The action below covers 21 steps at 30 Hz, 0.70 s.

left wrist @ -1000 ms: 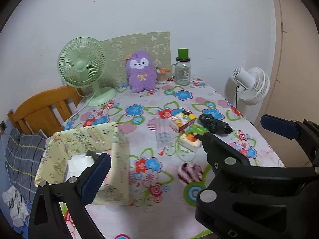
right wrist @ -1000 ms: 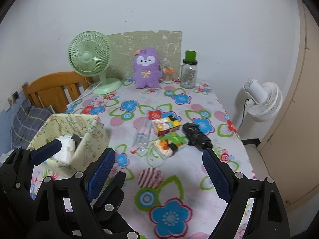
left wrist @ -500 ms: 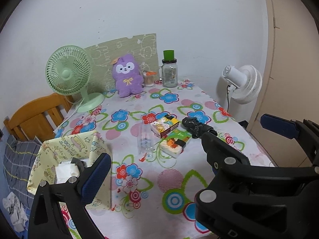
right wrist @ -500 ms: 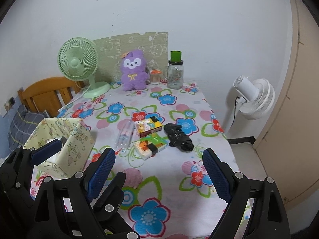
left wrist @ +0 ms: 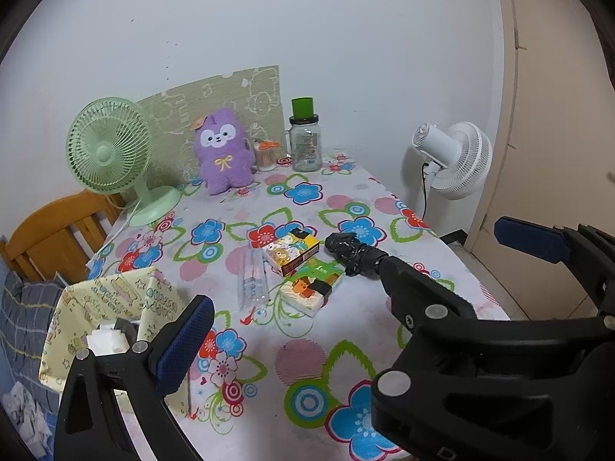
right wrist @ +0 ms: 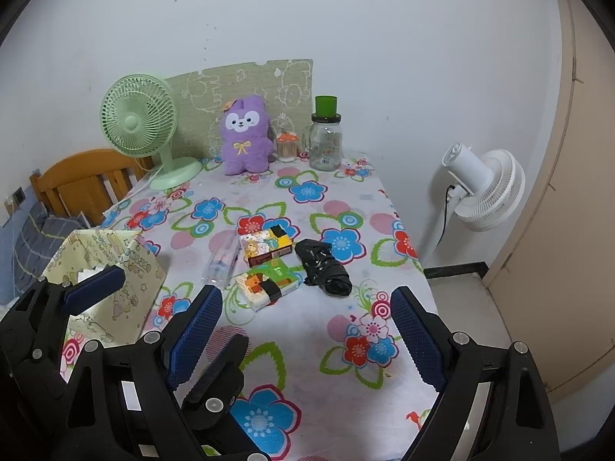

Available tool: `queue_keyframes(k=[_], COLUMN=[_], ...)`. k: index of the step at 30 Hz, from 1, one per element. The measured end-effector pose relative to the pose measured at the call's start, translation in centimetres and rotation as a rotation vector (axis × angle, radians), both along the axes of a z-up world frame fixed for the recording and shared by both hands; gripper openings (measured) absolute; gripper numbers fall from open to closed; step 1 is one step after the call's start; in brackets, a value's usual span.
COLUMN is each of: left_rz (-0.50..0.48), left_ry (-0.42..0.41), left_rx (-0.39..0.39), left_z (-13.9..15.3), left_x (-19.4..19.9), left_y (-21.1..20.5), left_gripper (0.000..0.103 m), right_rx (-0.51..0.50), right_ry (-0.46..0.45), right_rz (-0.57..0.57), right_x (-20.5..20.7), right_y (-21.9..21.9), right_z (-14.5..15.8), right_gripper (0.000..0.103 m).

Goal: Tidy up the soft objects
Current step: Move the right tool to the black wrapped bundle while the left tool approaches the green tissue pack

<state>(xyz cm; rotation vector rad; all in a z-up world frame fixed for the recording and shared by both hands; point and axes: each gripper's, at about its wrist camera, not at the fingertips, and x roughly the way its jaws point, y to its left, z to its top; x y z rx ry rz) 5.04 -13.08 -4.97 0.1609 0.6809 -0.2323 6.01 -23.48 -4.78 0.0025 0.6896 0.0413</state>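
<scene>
A purple plush toy sits upright at the far end of the flowered table. Mid-table lie two printed tissue packs, a crumpled black bundle and a clear plastic wrapper. A yellow fabric box with something white inside stands at the near left edge. My left gripper hangs open beside that box. My right gripper is open over the near edge, short of the packs. Neither holds anything, and their fingers overlap side by side.
A green desk fan, a small orange-lidded pot and a glass jar with a green lid stand at the back by the wall. A wooden chair is on the left. A white floor fan and a door are on the right.
Both grippers have drawn back from the table, so everything on it looks smaller and farther off. The yellow box has slid toward the lower left of both views. The jaws stand as before.
</scene>
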Motion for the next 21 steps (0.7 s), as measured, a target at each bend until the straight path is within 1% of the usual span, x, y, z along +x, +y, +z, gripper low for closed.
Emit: queue_keyframes(k=[11,21], left_rz=[-0.011,-0.023], left_ry=[0.007,0.034], left_rx=[0.013,0.018], left_z=[-0.4,-1.5], left_x=[1.8,4.1], left_y=[-0.9,-1.7], left_gripper=[0.102,0.102], right_rx=[0.007,0.002], right_ry=[0.012,0.036], right_rz=[-0.004,0.000], right_x=[2.0,4.4], right_y=[-0.8,-1.5], right_z=[-0.5,-1.6], right_gripper=[0.091,0.091])
